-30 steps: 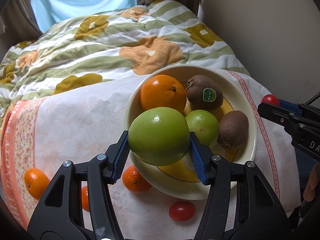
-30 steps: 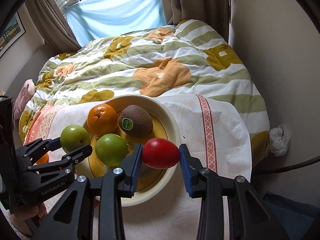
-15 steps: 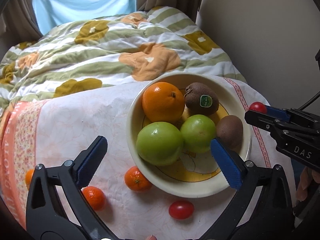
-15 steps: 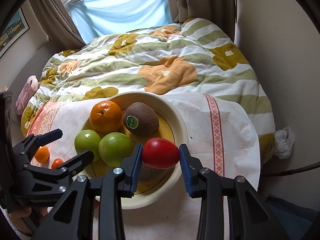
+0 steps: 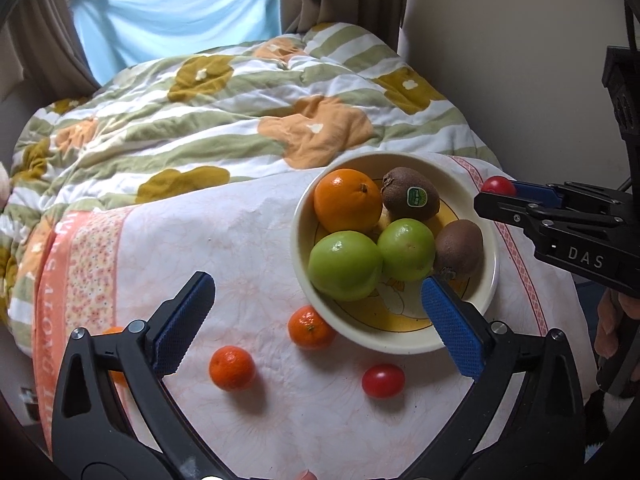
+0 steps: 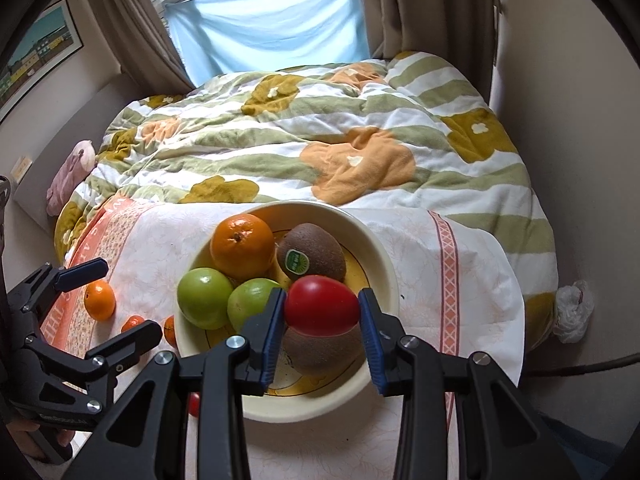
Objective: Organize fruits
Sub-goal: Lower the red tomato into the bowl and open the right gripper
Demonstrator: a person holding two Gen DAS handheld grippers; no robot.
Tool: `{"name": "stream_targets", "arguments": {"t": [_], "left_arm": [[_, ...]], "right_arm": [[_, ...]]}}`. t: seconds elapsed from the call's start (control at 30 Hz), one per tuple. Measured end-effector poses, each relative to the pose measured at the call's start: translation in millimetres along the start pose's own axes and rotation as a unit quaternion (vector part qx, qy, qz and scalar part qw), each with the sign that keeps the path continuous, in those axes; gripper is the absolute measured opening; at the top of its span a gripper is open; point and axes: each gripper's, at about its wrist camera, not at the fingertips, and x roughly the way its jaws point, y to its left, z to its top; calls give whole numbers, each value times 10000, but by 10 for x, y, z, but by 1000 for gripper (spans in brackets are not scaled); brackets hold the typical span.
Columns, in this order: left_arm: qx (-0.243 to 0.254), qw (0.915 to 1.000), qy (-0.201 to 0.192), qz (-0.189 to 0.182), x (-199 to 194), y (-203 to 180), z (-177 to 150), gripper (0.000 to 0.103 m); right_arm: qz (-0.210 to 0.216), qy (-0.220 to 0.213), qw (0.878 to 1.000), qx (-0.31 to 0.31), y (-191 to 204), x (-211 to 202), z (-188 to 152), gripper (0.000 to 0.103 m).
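Jaws of the left gripper (image 5: 316, 322) stand wide apart with nothing between them; the right gripper (image 6: 322, 330) clamps a red tomato (image 6: 321, 306) just above the bowl (image 6: 382, 256). Beneath that tomato, 1 kiwi (image 6: 320, 350) is half hidden. Left of the left jaws, a mandarin (image 5: 114, 332) peeks from behind the finger. Ahead of both jaws, the bowl sits on a pale floral cloth (image 5: 240, 232) over a flowered quilt (image 5: 224, 120) below a window.
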Motion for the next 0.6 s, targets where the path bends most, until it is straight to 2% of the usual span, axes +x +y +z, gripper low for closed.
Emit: {"name": "stream_targets", "arguments": {"t": [0.27, 0.6], "left_arm": [[-134, 9998, -25, 140, -117, 117, -73, 103], [-372, 9990, 168, 201, 62, 194, -175, 103]], "right_arm": [[270, 96, 9993, -227, 66, 178, 71, 34], [338, 262, 9986, -309, 37, 422, 52, 34]]}}
